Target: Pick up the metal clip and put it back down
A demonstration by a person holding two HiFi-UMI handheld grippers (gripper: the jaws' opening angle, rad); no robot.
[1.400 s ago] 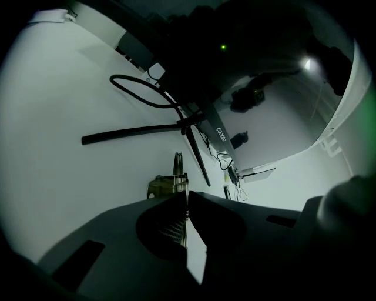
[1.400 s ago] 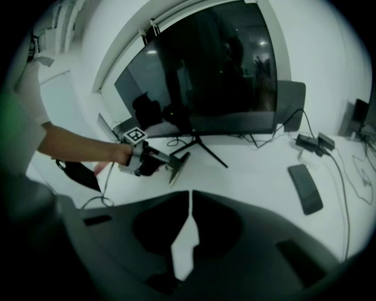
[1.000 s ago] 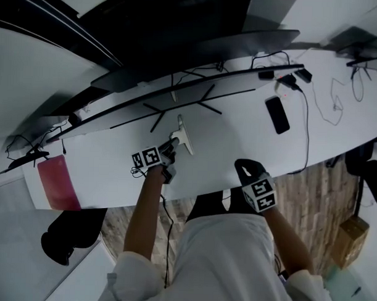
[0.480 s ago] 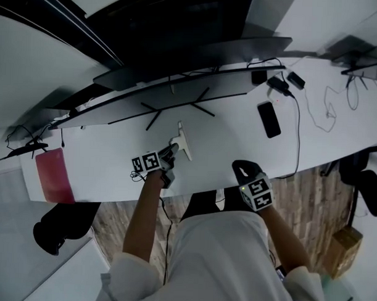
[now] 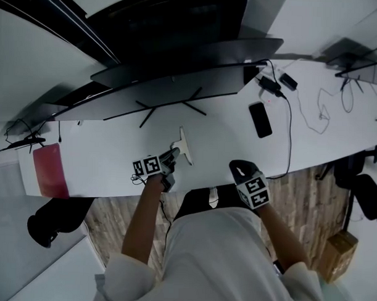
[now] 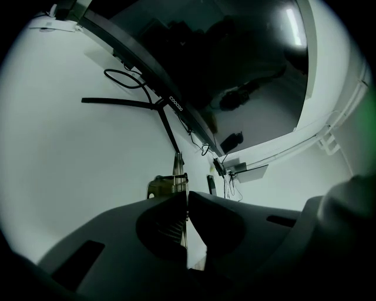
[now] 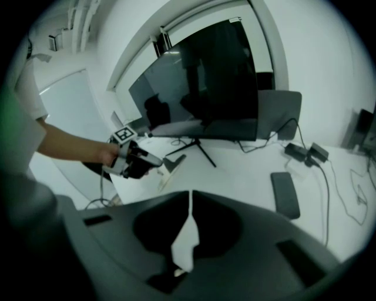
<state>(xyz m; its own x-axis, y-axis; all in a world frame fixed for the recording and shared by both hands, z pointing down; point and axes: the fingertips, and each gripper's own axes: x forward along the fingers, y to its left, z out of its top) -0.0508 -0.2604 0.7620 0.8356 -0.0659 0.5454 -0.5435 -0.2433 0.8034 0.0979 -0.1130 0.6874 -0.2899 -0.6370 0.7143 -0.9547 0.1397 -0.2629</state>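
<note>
Near the table (image 5: 108,159) front edge, your left gripper (image 5: 171,156) is clamped on the metal clip (image 5: 185,147). Your right gripper (image 5: 238,169) is closed, empty. Open surface lies left of the clip.

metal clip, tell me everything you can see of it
The metal clip is pale silvery metal: a long flat strip with a shorter cross-piece, and a coiled spring and pin near its gripped end. The left gripper is shut on that end, so the clip sticks out ahead of the jaws over the white desk. Whether its far end touches the desk cannot be told.
</note>
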